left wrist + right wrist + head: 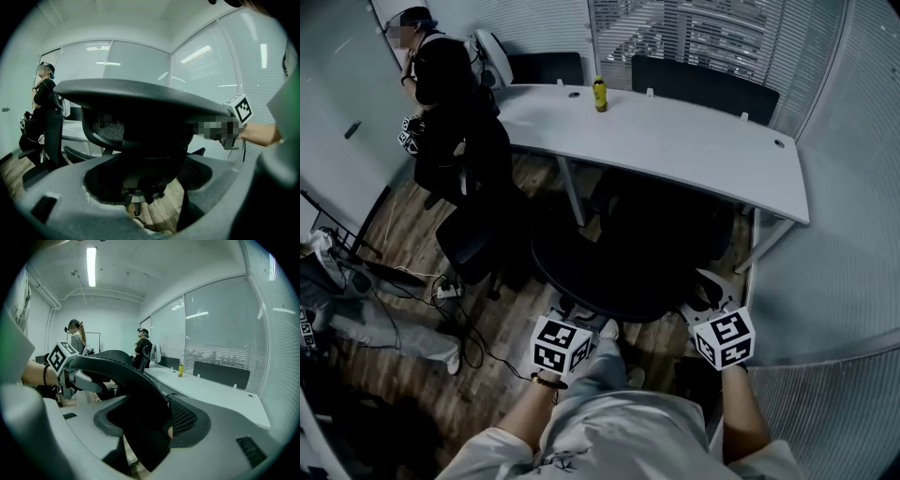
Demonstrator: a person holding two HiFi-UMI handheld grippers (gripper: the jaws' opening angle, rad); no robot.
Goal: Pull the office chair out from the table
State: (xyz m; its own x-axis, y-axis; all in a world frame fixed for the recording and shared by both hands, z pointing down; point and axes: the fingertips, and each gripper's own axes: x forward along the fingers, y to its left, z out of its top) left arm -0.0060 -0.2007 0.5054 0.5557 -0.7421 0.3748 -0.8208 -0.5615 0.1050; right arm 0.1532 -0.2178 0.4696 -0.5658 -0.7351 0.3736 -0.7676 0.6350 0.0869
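As hand-held grippers [140, 180] [146, 427] clamp office chair [619, 267], bottle [600, 93] label blurs — unreadable.

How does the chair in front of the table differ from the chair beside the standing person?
Place: the near chair stands at the front edge of the table; the far chair stands off its left end, beside the person.
Grip: the left gripper and the right gripper hold the near chair's back; nothing holds the far chair.
Shared: both are black and stand on the wooden floor.
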